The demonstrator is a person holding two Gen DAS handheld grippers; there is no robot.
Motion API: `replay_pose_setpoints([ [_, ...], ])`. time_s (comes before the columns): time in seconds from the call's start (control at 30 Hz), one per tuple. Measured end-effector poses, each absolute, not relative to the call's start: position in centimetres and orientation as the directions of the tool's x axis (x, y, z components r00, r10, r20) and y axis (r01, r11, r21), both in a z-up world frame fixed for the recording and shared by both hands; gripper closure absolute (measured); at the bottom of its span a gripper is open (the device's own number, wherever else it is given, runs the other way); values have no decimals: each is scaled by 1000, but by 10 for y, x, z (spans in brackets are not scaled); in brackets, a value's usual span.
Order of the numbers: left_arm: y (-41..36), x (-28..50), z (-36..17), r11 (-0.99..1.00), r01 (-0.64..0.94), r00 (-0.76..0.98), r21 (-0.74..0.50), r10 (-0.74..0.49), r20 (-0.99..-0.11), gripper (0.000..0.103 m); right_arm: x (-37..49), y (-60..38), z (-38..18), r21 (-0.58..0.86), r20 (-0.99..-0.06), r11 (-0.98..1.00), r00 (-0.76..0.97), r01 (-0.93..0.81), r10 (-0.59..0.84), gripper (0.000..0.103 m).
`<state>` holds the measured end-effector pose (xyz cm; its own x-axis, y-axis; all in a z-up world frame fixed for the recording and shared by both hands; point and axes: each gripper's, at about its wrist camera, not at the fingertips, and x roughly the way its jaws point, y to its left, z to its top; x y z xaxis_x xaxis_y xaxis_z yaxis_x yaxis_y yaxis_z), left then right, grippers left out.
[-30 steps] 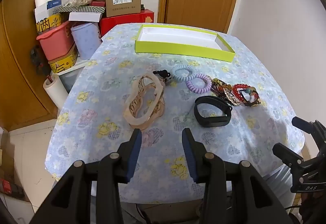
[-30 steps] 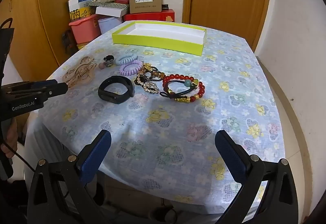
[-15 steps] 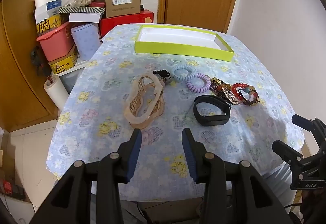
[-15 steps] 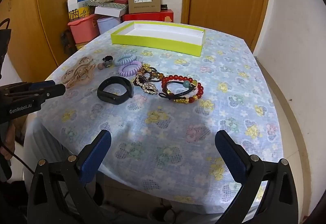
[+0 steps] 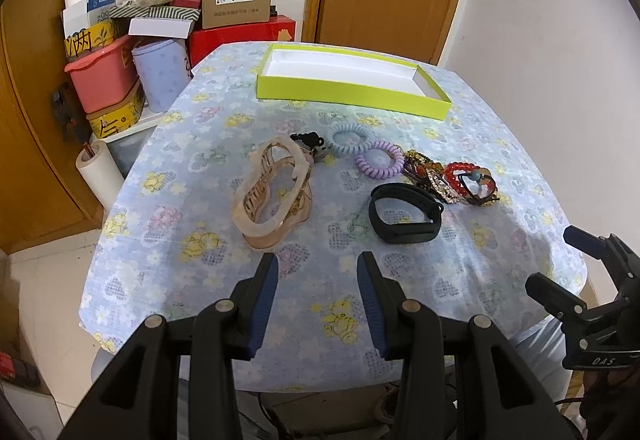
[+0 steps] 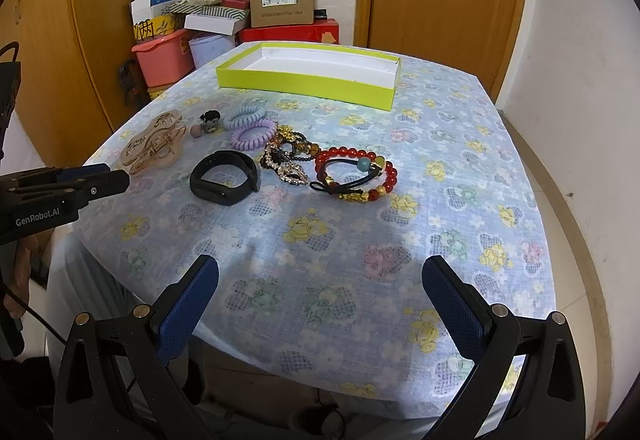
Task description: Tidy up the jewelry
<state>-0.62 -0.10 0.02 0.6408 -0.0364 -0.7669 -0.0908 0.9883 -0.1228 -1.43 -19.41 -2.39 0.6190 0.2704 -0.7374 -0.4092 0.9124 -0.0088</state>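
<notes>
Jewelry row [image 6: 280, 156] lies mid-table, untouched; lime tray [image 5: 352, 90] waits empty at the far edge. Left gripper [image 5: 316, 300] and right gripper [image 6: 320, 304] hover at the near edge, jaws apart, holding nothing: apparently poised for a first pick.

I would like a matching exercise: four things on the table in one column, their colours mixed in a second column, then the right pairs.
Things:
1. tray
2. wristband
3. bead bracelet
4. hair clips

Colours:
A. black
B. beige
C. lime green outside, white inside
D. red with gold beads

Pairs: 1-C, 2-A, 3-D, 4-B
</notes>
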Motion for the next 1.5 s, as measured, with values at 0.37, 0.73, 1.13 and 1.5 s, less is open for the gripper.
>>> replay_pose_setpoints([
  [0.37, -1, -8, 1, 989, -94, 641, -115, -28, -767, 60, -16, -194, -23, -11, -735, 913, 622, -408, 269, 1],
  [0.73, 1, -11, 4, 988, -104, 654, -114, -18, -757, 60, -19, -194, -18, -10, -727, 912, 630, -410, 275, 1],
  [1.13, 0, -13, 5, 988, -94, 659, -120, -28, -751, 60, -20, -193, -18, -5, -721, 910, 632, -414, 284, 1],
  [1.5, -1, -13, 5, 989, -96, 664, -112, -20, -748, 60, -20, -193, -19, -1, -721, 908, 630, -419, 290, 1],
])
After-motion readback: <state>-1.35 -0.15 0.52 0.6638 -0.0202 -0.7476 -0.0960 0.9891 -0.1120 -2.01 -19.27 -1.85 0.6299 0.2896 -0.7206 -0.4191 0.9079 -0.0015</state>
